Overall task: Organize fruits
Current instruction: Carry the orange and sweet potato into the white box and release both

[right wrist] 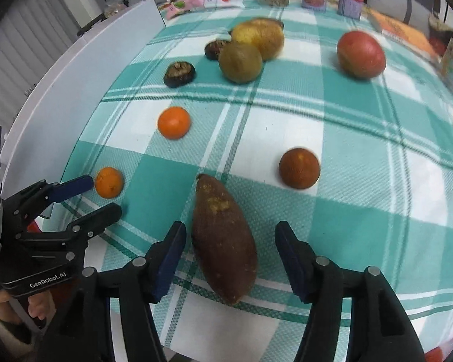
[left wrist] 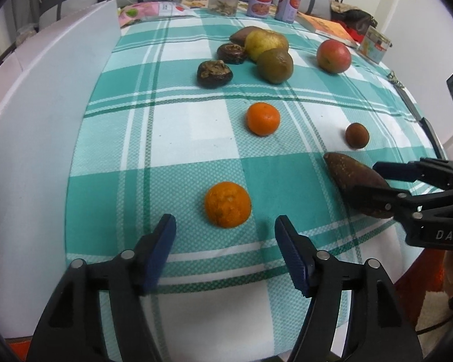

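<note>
Two oranges [left wrist: 228,204] [left wrist: 263,119] (two cans [left wrist: 260,0] [left wrist: 287,5] behind).

A: Where does the left wrist view look from?

B: From just behind the left claw [left wrist: 225,229], tilted steeply down over the bench under its teal-and-white checked cloth [left wrist: 196,138], close above its near edge. A rough round orange fruit [left wrist: 228,204] lies just ahead of the open blue pads.

A: And the right wrist view?

B: The same steep, close angle from behind the right claw [right wrist: 231,238], straddling a long brown tapered fruit [right wrist: 223,241].

A: What do they share?

B: The whole cloth, every fruit, and each other's claw at the frame edge.
</note>
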{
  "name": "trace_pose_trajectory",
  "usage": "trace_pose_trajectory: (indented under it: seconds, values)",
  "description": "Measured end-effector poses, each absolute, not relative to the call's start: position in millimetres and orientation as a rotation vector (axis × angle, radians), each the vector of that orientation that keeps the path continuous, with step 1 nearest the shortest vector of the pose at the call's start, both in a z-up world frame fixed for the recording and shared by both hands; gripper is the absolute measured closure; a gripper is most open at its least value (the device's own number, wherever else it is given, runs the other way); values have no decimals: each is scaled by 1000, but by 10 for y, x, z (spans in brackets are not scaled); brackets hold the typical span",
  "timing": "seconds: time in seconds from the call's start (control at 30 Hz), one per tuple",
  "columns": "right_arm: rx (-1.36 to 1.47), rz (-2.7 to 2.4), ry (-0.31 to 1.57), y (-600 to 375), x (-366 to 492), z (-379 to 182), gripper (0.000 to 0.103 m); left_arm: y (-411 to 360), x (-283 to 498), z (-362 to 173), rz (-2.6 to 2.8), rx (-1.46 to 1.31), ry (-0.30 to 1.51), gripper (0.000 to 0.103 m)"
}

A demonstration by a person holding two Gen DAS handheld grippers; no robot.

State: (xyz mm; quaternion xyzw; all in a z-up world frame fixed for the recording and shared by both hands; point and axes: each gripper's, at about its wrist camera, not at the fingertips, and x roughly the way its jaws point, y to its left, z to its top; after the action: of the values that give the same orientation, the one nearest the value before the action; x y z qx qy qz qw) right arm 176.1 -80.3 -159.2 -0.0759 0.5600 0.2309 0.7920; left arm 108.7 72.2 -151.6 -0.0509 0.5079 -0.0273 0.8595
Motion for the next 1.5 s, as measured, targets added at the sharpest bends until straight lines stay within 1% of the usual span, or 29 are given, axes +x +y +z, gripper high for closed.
trace_pose_trajectory:
  seconds: [0.17,0.3,0.4,0.47,0.5,0.53,0.57,0.6,0.63,0.67,0.73,0.93,1.03,1.17,1.23,1.33,1.4,1.5]
  values:
    - [-133,513,1201,-989,1627,-1470,41,771,1049,-1464,-69,-110,1076,33]
    - [1,526,1235,-1215,1698,-1368,41,841,985,-1405,-123,-114,1087,33]
    - [-8,553,1278,-1181,1734,-1348,41,795,1008,-1410,-133,-89,1087,33]
    - [-38,589,1326,-1089,1756,-1373,41,706,1084,-1419,-130,-50,1085,35]
    - [-62,598,1342,-1031,1762,-1392,41,678,1119,-1424,-126,-33,1085,38]
    - [-90,601,1350,-978,1761,-1406,41,649,1158,-1432,-122,-16,1087,44]
    - [-142,602,1358,-876,1766,-1431,41,626,1195,-1443,-119,0,1090,48]
    - [-193,597,1360,-798,1768,-1446,41,600,1239,-1465,-110,19,1097,57]
    - [-235,595,1363,-740,1763,-1465,42,593,1261,-1487,-103,30,1105,70]
    - [-298,582,1379,-673,1764,-1505,45,593,1278,-1512,-95,38,1112,72]
    - [-378,552,1390,-612,1770,-1552,62,614,1274,-1517,-94,21,1105,74]
    - [-417,580,1418,-589,1796,-1592,62,767,1180,-1396,-92,-83,1078,76]
    - [-245,611,1386,-730,1839,-1398,62,908,1080,-1136,-114,-189,1039,76]
    - [-12,731,1289,-701,1865,-829,62,1227,876,-549,-131,-308,946,76]
    - [40,797,1244,-549,1866,-562,62,1457,787,-269,-108,-332,894,76]
    - [105,902,1171,-146,1840,-179,62,1903,723,-12,-11,-326,847,75]
    - [163,977,1144,288,1843,-60,62,2235,720,-15,85,-326,846,75]
    - [207,1056,1161,905,1859,-113,62,2776,726,-229,227,-359,880,75]
